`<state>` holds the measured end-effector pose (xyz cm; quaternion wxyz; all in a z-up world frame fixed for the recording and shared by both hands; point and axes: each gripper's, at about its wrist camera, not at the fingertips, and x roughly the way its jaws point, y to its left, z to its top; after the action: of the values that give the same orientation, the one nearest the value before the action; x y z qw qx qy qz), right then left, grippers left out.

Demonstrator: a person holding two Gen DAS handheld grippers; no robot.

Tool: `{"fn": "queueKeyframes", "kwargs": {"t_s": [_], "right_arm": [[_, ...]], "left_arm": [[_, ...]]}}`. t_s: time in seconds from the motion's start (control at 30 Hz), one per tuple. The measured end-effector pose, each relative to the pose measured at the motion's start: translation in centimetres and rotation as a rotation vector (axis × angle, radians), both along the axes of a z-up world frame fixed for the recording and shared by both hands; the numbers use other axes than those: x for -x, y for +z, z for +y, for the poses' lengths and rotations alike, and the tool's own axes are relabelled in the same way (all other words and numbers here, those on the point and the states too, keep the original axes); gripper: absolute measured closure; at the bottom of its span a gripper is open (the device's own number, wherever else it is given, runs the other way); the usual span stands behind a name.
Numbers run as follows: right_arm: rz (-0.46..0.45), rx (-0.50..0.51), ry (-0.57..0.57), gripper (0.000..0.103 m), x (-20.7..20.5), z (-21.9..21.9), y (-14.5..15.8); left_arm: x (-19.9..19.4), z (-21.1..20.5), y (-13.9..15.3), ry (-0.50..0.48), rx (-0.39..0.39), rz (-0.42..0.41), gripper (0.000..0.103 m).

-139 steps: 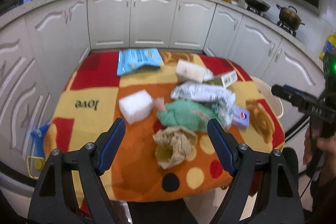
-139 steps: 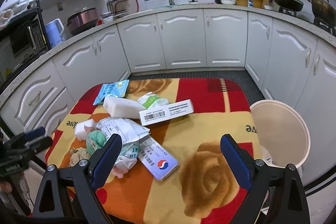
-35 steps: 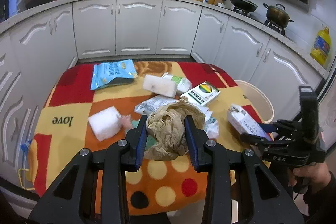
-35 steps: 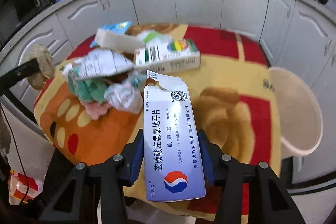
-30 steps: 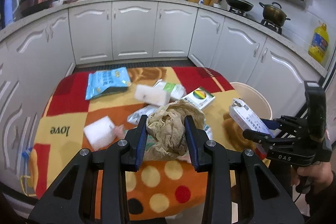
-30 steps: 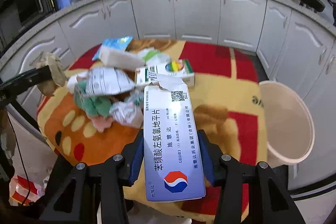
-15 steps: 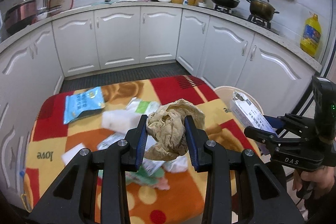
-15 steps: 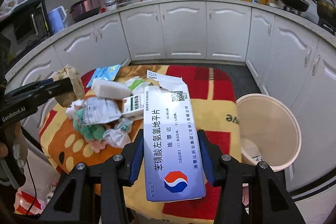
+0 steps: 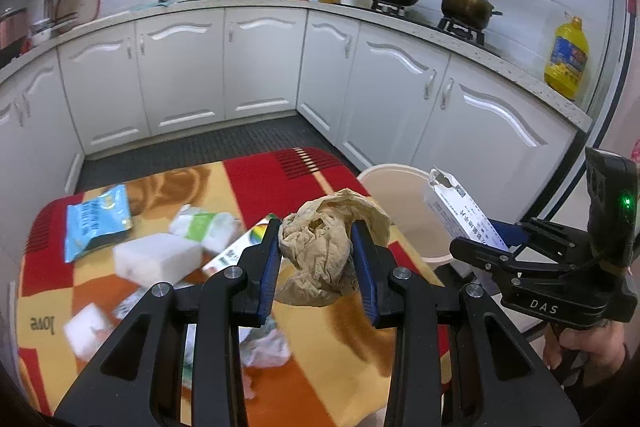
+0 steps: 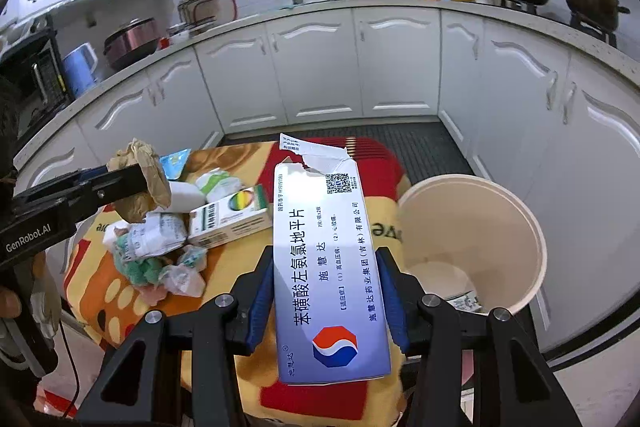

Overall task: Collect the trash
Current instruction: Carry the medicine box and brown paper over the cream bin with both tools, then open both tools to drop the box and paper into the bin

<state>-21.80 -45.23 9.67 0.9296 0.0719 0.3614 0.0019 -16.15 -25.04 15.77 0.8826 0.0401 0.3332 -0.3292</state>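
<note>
My left gripper (image 9: 318,259) is shut on a crumpled brown paper bag (image 9: 324,251) and holds it above the table's right part, near the cream trash bin (image 9: 394,179). My right gripper (image 10: 326,291) is shut on a torn white and blue medicine box (image 10: 326,267), held above the table edge just left of the bin (image 10: 472,239). The right gripper and its box (image 9: 460,215) also show in the left wrist view, beside the bin. The left gripper with the paper bag (image 10: 140,183) shows in the right wrist view.
The table has a red, orange and yellow cloth (image 10: 224,267). On it lie a blue packet (image 9: 96,223), white foam blocks (image 9: 156,259), a green and white box (image 10: 228,215), crumpled wrappers (image 10: 156,239) and green cloth (image 10: 136,271). White cabinets (image 9: 260,63) curve around.
Both grippers have moved right toward the trash bin, each carrying its item. The bin now looks larger and closer in both views.
</note>
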Motion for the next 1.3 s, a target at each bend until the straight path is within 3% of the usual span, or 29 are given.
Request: {"fn": "queueKeyframes", "kwargs": {"t_s": [0.97, 1.3], "right_arm": [[0.080, -0.066, -0.209, 0.056, -0.6, -11.0, -3.9], [0.124, -0.074, -0.231, 0.056, -2.5, -12.8, -5.9]], "left_arm": [[-2.7, -13.7, -3.9, -0.140, -0.072, 0.078, 0.071], [-4.7, -16.6, -6.1, -0.155, -0.038, 0.173, 0.071]]}}
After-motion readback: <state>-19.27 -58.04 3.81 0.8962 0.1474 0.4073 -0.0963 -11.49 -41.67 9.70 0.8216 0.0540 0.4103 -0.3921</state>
